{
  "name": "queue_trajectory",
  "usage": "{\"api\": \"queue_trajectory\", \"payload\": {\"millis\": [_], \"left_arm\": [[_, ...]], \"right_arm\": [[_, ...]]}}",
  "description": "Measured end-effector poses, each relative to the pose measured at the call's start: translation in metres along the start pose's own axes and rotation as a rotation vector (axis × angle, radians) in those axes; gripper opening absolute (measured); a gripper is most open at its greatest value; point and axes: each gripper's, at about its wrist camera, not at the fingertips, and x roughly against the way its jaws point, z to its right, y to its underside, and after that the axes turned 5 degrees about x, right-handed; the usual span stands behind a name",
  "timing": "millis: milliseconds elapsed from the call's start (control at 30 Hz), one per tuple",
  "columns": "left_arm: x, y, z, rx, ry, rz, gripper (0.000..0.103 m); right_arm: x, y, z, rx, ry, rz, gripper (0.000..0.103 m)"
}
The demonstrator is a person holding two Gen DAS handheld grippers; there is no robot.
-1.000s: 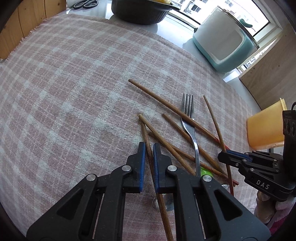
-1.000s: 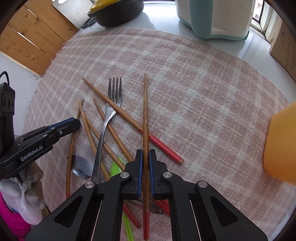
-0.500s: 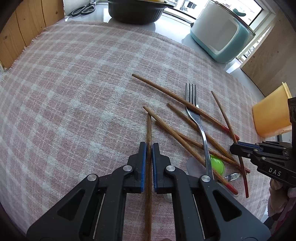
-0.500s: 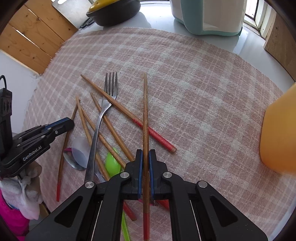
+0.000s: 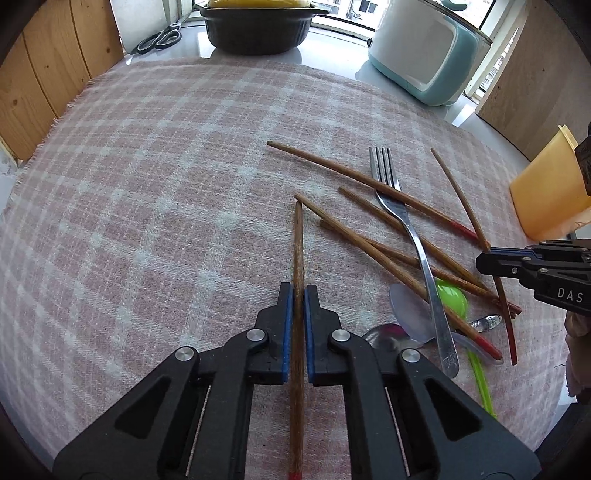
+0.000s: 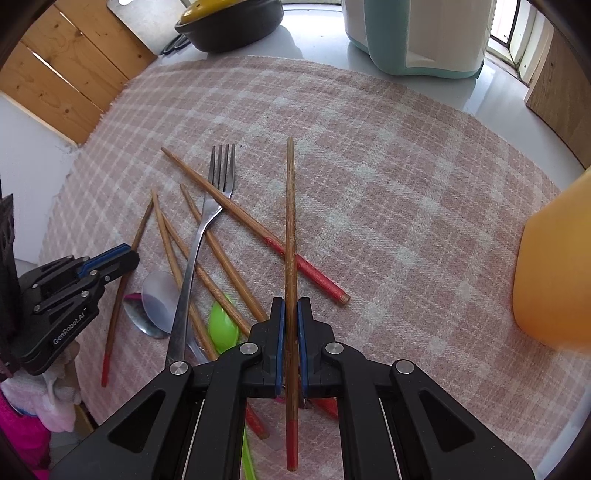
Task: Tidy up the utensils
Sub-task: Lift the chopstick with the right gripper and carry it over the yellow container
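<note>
My left gripper (image 5: pixel 298 295) is shut on a brown chopstick (image 5: pixel 297 251) with a red end, held above the checked cloth. My right gripper (image 6: pixel 290 310) is shut on another red-ended chopstick (image 6: pixel 290 221), pointing forward. Between them lies a pile of several more chopsticks (image 5: pixel 369 236), a steel fork (image 5: pixel 402 218), a green spoon (image 5: pixel 452 301), a clear spoon (image 5: pixel 408 306) and a metal spoon (image 6: pixel 138 317). The right gripper also shows at the right edge of the left wrist view (image 5: pixel 484 260). The left gripper shows at the left of the right wrist view (image 6: pixel 127 260).
An orange cup (image 6: pixel 554 273) stands at the right, also in the left wrist view (image 5: pixel 546 192). A black pot with a yellow lid (image 5: pixel 258 26), a teal and white appliance (image 5: pixel 428 55) and scissors (image 5: pixel 159 37) sit behind the pink checked cloth (image 5: pixel 147 166). Wood panels line the left.
My left gripper has closed on its chopstick and lifted it, turning it straight along the fingers. My right gripper has drawn back slightly with its chopstick, and the orange cup looks nearer.
</note>
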Motion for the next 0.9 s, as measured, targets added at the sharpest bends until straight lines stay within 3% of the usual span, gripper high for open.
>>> {"api": "queue_trajectory", "payload": {"millis": [267,667,900], "left_arm": [[0.027,0.009,-0.008,0.043,0.002,0.06,0.004],[0.086,0.022,0.026,-0.014,-0.001,0.235,0.004],[0.105,0.028,0.041,-0.015,0.021,0.279,0.004]], "right_arm": [[0.016,0.005,-0.005,0.022,0.013,0.053,0.005],[0.048,0.026,-0.012,0.087,0.044,0.132,0.005],[0.065,0.034,-0.009,0.099,0.048,0.167,0.005]]}}
